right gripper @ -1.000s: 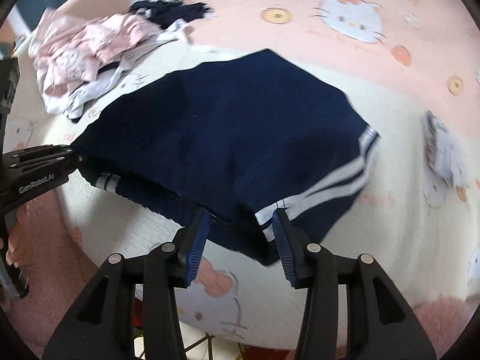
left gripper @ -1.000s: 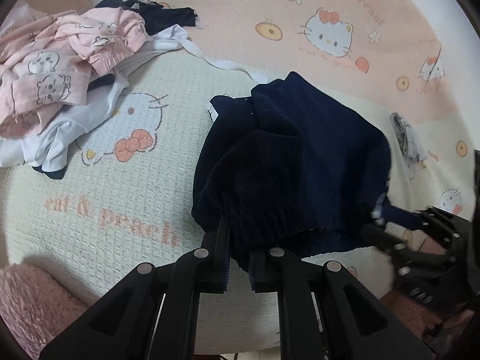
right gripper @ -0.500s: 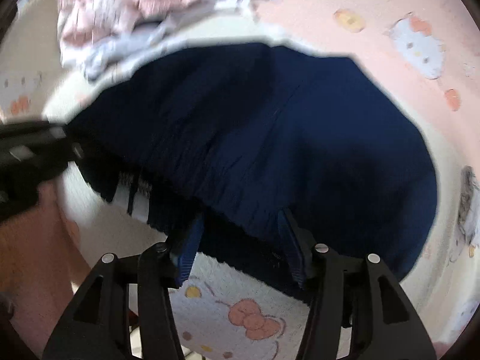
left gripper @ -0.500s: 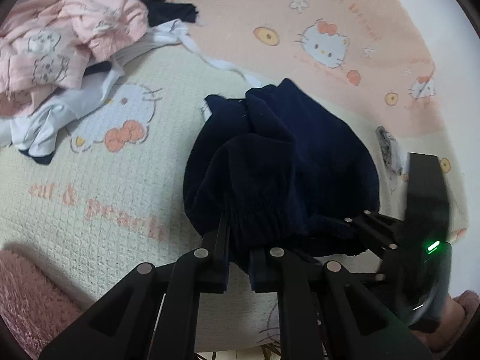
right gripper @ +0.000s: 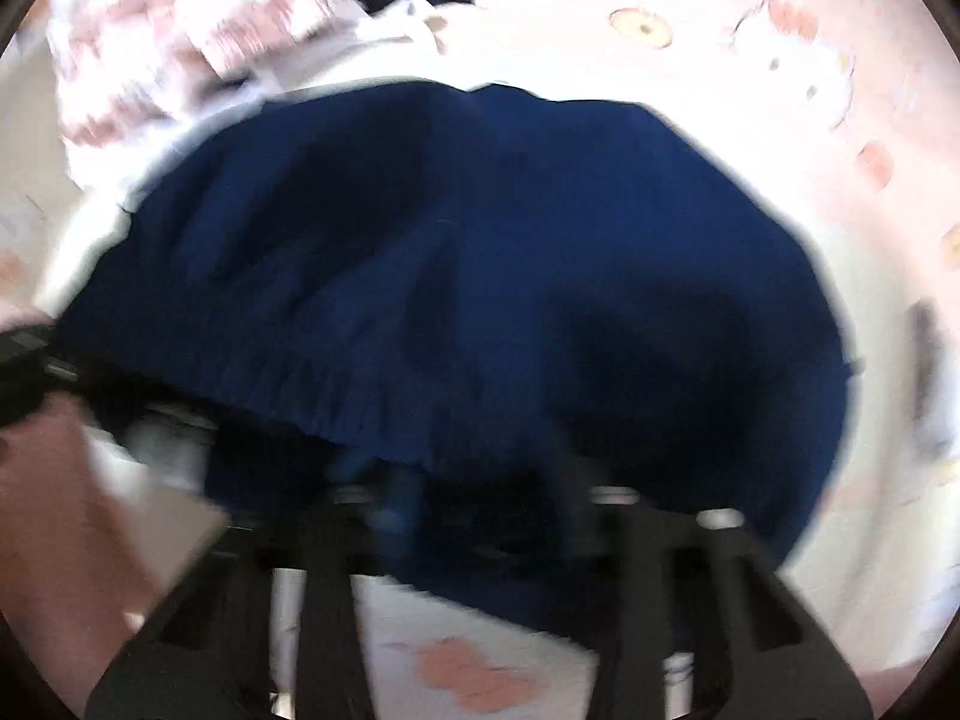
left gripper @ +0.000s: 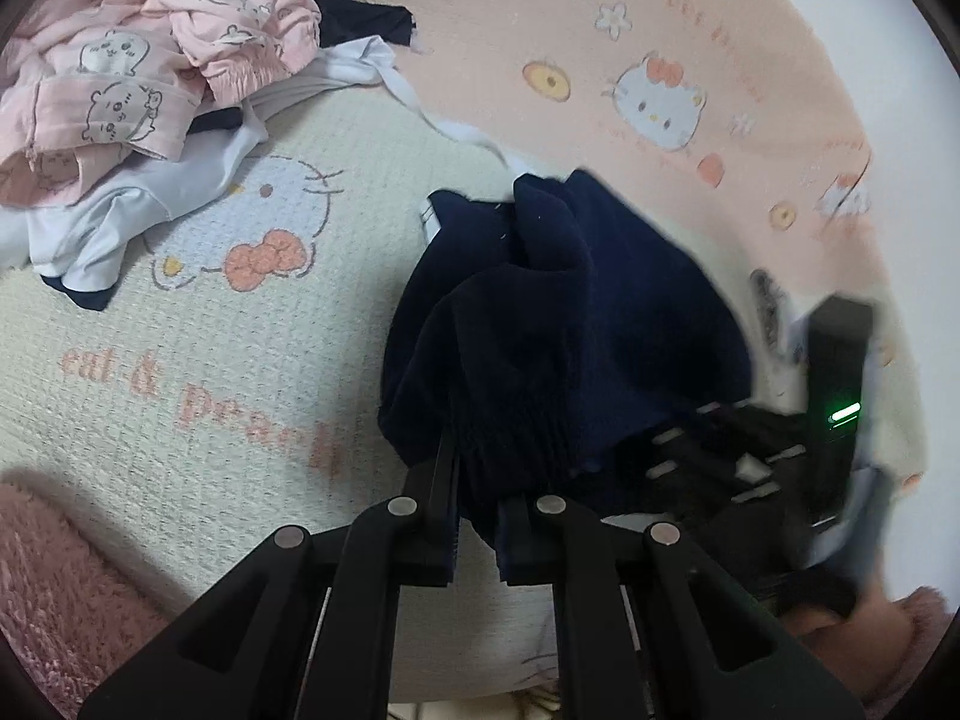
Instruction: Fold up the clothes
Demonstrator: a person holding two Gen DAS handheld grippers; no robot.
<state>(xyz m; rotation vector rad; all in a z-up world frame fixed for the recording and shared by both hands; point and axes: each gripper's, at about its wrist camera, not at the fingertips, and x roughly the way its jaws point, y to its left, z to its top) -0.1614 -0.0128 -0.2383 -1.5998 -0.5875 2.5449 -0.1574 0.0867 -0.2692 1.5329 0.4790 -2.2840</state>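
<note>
Navy blue shorts point(left gripper: 558, 324) lie bunched on a Hello Kitty blanket point(left gripper: 198, 360). My left gripper point(left gripper: 477, 468) is shut on the gathered waistband and holds it near the blanket's front edge. In the right wrist view the same navy shorts point(right gripper: 456, 276) fill the middle, blurred by motion. My right gripper point(right gripper: 480, 498) sits at the waistband's near edge, its fingertips hidden under the cloth. The right gripper's body point(left gripper: 780, 456) shows at the right of the left wrist view, close beside the shorts.
A heap of pink printed pyjamas point(left gripper: 138, 78), white garments point(left gripper: 150, 198) and a dark piece point(left gripper: 366, 24) lies at the back left. A pink fluffy rug point(left gripper: 54, 588) shows below the blanket's front edge. A small grey item point(left gripper: 768, 300) lies at the right.
The right gripper has swung in close to the left one, bringing the far side of the shorts over so the white stripes are covered. The left gripper has kept its hold.
</note>
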